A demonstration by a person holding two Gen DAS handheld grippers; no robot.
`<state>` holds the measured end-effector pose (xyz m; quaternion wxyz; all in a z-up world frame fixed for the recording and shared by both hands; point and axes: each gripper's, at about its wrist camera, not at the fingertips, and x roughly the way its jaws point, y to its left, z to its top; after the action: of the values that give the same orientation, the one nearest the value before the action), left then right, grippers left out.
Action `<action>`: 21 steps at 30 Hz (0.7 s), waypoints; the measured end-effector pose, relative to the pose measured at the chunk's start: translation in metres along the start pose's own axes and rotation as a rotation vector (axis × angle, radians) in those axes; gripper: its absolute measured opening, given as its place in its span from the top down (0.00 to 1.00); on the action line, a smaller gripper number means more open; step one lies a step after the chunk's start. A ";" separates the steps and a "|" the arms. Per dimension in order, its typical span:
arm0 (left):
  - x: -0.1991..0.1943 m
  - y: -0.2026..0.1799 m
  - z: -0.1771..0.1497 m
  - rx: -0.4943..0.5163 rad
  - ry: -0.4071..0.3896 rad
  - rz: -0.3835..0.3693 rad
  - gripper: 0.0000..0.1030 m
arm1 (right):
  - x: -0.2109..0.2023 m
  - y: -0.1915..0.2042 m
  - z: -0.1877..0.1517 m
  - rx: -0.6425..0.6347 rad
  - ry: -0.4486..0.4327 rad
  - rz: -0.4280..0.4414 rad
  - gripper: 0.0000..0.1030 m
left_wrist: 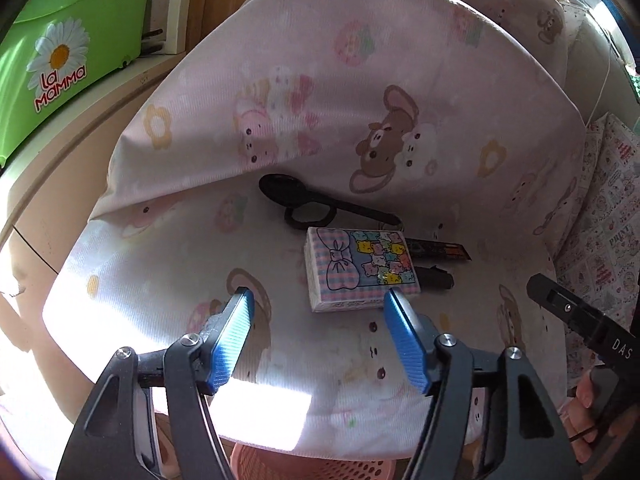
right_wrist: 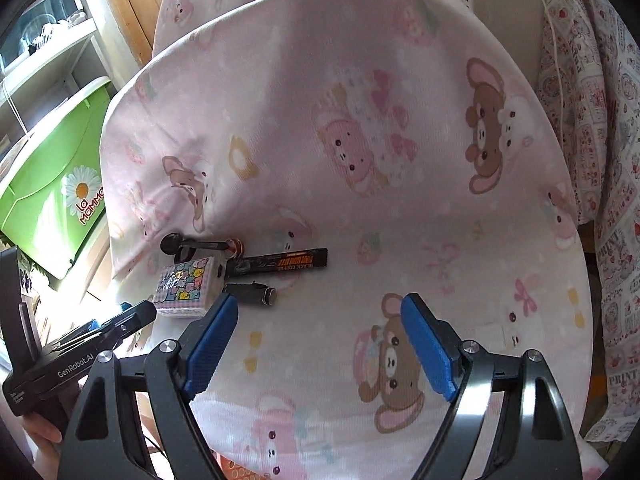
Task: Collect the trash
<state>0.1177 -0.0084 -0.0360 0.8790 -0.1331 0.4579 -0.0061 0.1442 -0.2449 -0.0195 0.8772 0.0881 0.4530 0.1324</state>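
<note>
A pastel tissue pack [left_wrist: 362, 268] lies on a pink cartoon-print chair seat [left_wrist: 160, 264], just ahead of my open, empty left gripper [left_wrist: 320, 300]. Behind it lie a black spoon-shaped tool [left_wrist: 304, 200], a black coffee stick wrapper [left_wrist: 438, 249] and a short dark cylinder [left_wrist: 436, 278]. In the right wrist view, the tissue pack [right_wrist: 186, 286], coffee wrapper [right_wrist: 280, 264], cylinder [right_wrist: 252, 294] and black tool [right_wrist: 192, 245] lie left of centre. My right gripper [right_wrist: 320, 308] is open and empty, the cylinder just beyond its left finger [right_wrist: 212, 336].
A green "la Mamma" bin [left_wrist: 60, 52] stands at the left. A pink basket [left_wrist: 296, 464] sits below the seat's front edge. Printed fabric [right_wrist: 600, 160] hangs at the right. The chair's cushioned back [left_wrist: 360, 60] rises behind the items.
</note>
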 end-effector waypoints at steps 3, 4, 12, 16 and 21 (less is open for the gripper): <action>0.001 -0.015 0.000 0.059 -0.038 0.050 0.35 | 0.002 0.002 -0.001 -0.004 0.007 0.009 0.17; 0.002 -0.021 0.000 0.076 -0.048 0.065 0.33 | 0.002 0.002 -0.002 -0.005 0.006 0.010 0.17; 0.013 -0.046 0.001 0.114 -0.062 0.088 0.06 | -0.007 -0.003 -0.001 -0.002 -0.016 -0.008 0.17; 0.028 -0.054 0.005 0.102 -0.048 0.119 0.05 | -0.007 -0.006 -0.001 0.002 -0.014 -0.019 0.17; 0.047 -0.059 0.008 0.074 -0.029 0.134 0.14 | -0.008 -0.007 0.000 0.016 -0.035 -0.045 0.17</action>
<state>0.1577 -0.0702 -0.0553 0.8883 -0.0697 0.4524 0.0377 0.1404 -0.2542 -0.0152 0.8871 0.0872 0.4403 0.1077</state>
